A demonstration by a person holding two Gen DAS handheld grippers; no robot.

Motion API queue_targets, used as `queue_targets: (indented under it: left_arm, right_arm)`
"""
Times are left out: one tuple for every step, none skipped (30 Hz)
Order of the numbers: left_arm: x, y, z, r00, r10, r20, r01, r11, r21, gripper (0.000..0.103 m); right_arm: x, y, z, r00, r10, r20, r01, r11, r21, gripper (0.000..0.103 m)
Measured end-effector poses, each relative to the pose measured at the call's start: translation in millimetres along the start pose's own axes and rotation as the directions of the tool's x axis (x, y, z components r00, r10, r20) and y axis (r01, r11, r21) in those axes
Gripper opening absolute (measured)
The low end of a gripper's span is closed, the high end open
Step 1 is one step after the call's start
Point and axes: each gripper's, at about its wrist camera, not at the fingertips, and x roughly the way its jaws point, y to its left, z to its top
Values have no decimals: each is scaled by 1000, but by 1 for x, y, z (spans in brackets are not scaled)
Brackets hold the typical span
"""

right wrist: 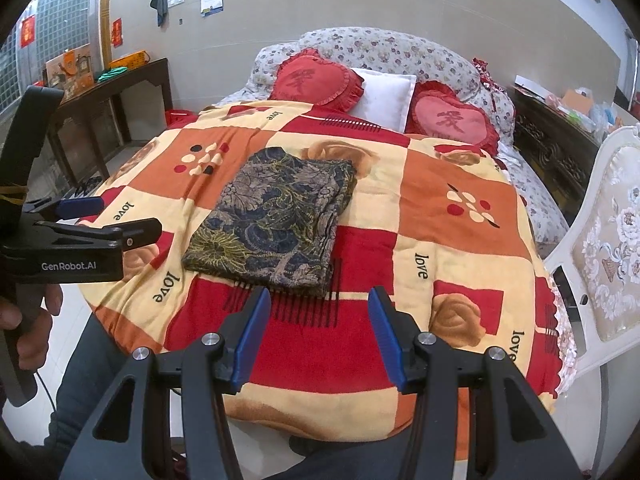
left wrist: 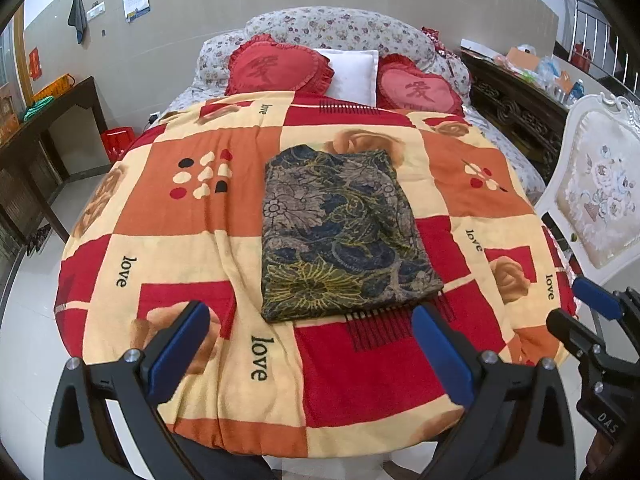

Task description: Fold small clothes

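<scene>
A dark floral garment (left wrist: 344,232) lies folded into a flat rectangle on the red, orange and cream blanket (left wrist: 192,208). In the right wrist view the garment (right wrist: 276,220) sits left of centre on the blanket (right wrist: 440,208). My left gripper (left wrist: 312,320) hovers over the near end of the bed, jaws wide open and empty, just short of the garment's near edge. My right gripper (right wrist: 319,296) is open too, with nothing between its blue pads (right wrist: 252,336), close to the garment's near right corner. Each view shows the other gripper at its side: right gripper (left wrist: 576,308), left gripper (right wrist: 124,216).
Two red heart cushions (left wrist: 280,66) and a white pillow (left wrist: 356,72) lie at the head of the bed. A white upholstered chair (left wrist: 600,196) stands close on the right, a dark wooden table (left wrist: 48,128) on the left. A person's hand (right wrist: 24,320) holds the left gripper's handle.
</scene>
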Motion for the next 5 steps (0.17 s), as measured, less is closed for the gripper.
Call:
queue_targets:
  left_arm:
    - [0, -1, 0, 1000, -1, 3, 1, 1000, 3, 103]
    - [0, -2, -1, 1000, 3, 3, -3, 1000, 8, 103]
    - [0, -3, -1, 1000, 21, 0, -21, 1000, 8, 103]
    - [1, -5, -1, 1000, 25, 0, -25, 1000, 5, 103]
    - [2, -5, -2, 1000, 20, 3, -20, 1000, 3, 103]
  right_arm:
    - [0, -1, 1, 1000, 1, -1, -1, 1000, 1, 54]
    - [0, -1, 1, 1000, 2, -2, -2, 1000, 1, 54]
    - [0, -1, 1, 1000, 2, -3, -2, 1000, 2, 54]
    - [0, -2, 1, 1000, 1, -3, -1, 1000, 1, 54]
    - [0, -2, 2, 1000, 1, -4, -1, 1000, 0, 54]
